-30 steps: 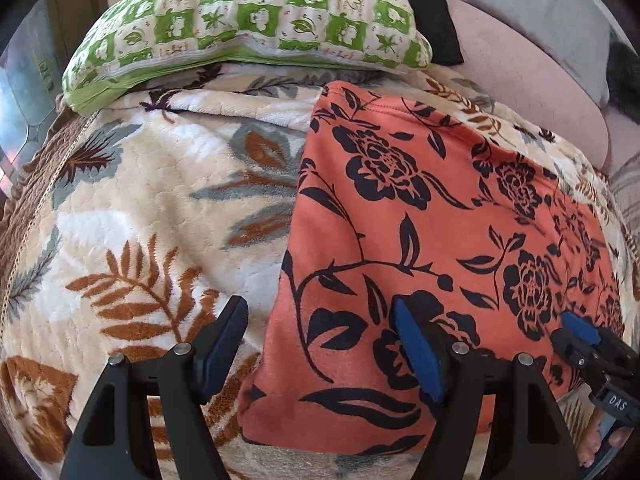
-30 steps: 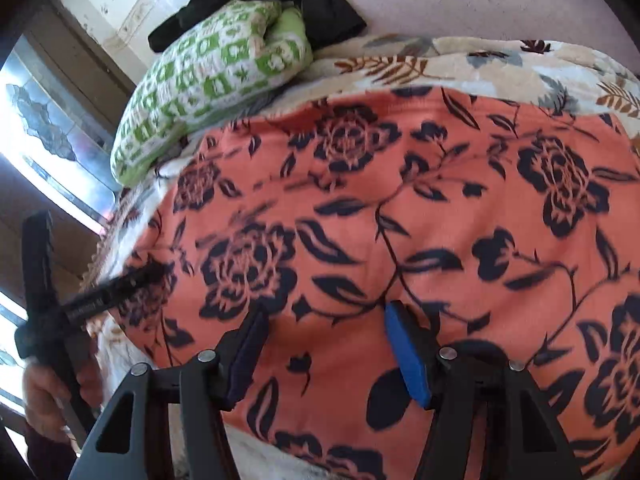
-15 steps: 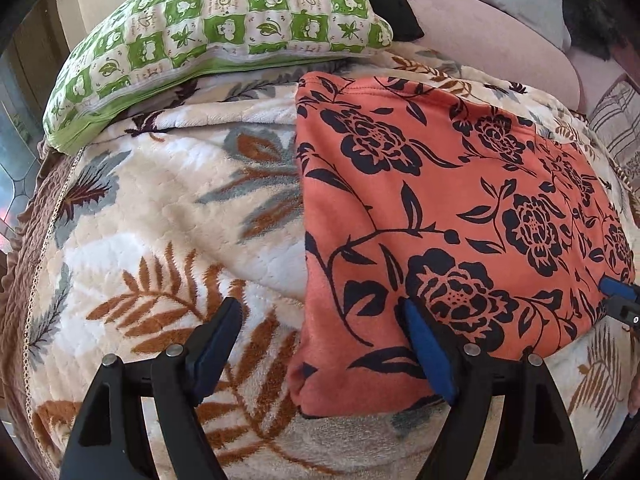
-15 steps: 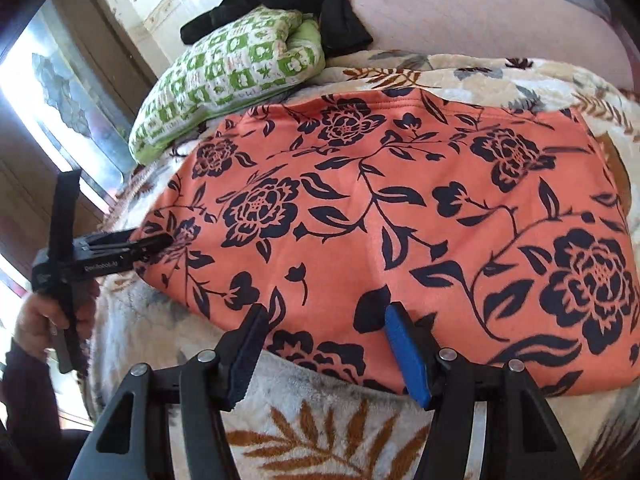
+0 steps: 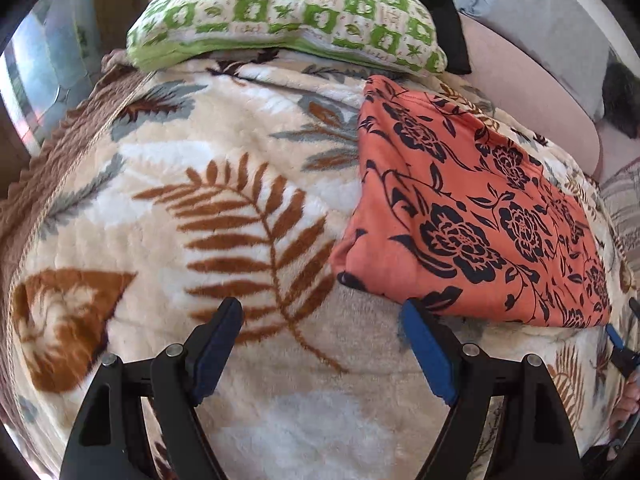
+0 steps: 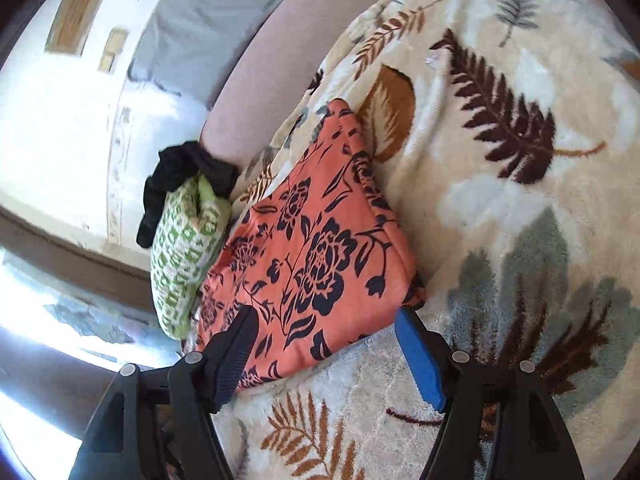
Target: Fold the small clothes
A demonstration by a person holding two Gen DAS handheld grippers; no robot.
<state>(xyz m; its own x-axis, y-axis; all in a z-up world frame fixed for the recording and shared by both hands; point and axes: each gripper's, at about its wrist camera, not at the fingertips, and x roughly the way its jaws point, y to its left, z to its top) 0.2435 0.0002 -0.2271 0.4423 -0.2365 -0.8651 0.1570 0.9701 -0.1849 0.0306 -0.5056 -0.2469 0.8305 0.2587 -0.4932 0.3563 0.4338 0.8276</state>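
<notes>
An orange garment with black flowers (image 5: 472, 208) lies folded flat on the leaf-patterned blanket (image 5: 224, 200). It also shows in the right wrist view (image 6: 320, 264). My left gripper (image 5: 320, 320) is open and empty, just in front of the garment's near left corner, over the blanket. My right gripper (image 6: 324, 332) is open and empty, its jaws standing to either side of the garment's near edge, not touching it. A tip of the right gripper shows at the right edge of the left wrist view (image 5: 622, 348).
A green-and-white patterned pillow (image 5: 288, 12) lies beyond the garment, with a black cloth (image 6: 180, 184) behind it. A pink and grey sofa back (image 5: 552, 40) runs along the far side. The blanket's brown edge (image 5: 44, 152) drops off at left.
Both grippers have drawn back off the garment toward its near edge. The left has shifted left over the blanket; the right has swung to view the garment's end.
</notes>
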